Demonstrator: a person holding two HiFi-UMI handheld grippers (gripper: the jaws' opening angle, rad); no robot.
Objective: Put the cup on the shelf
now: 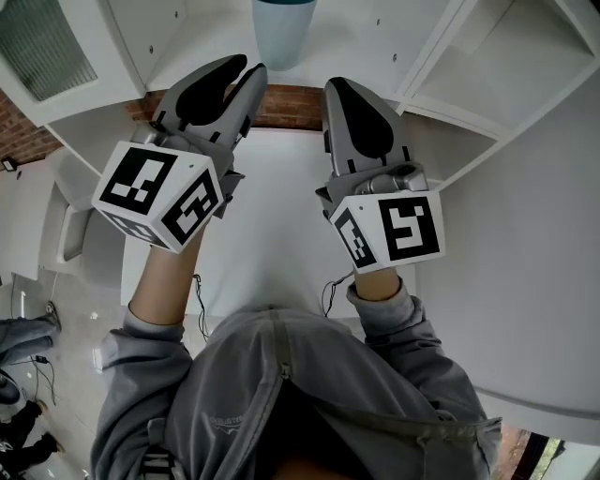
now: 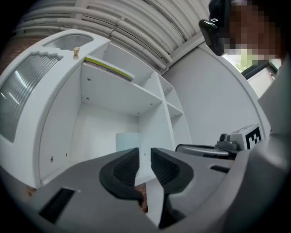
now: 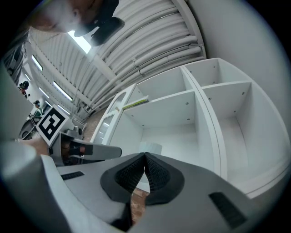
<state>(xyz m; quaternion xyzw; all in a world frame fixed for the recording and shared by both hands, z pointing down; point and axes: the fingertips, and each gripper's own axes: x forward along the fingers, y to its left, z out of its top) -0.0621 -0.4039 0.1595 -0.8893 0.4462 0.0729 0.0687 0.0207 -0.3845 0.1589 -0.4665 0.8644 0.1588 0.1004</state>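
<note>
Pale blue, faintly translucent, smooth-walled and cylindrical: identify the cup (image 1: 284,28) by these features, standing upright on the floor of the wide open compartment of the white panelled shelf unit (image 1: 178,56), set back from the front edge. Treat placement as done, judging by this position; expect only withdrawal of both grippers to be left. Check the left gripper (image 1: 246,67): grey moulded shell, black ribbed rubber pads, jaws a narrow gap apart with nothing between them, held short of the cup and not touching it. Check the right gripper (image 1: 339,89): same build, pads pressed together, gripping nothing. Note the matte, flat shelf boards with small round fixing holes, a thin yellow-green flat item (image 2: 109,68) lying on the upper board, a frosted ribbed door panel (image 2: 27,91) at the left side, and a strip of rough red-brown brick (image 1: 291,105) showing beside the shelf's front edge.
</note>
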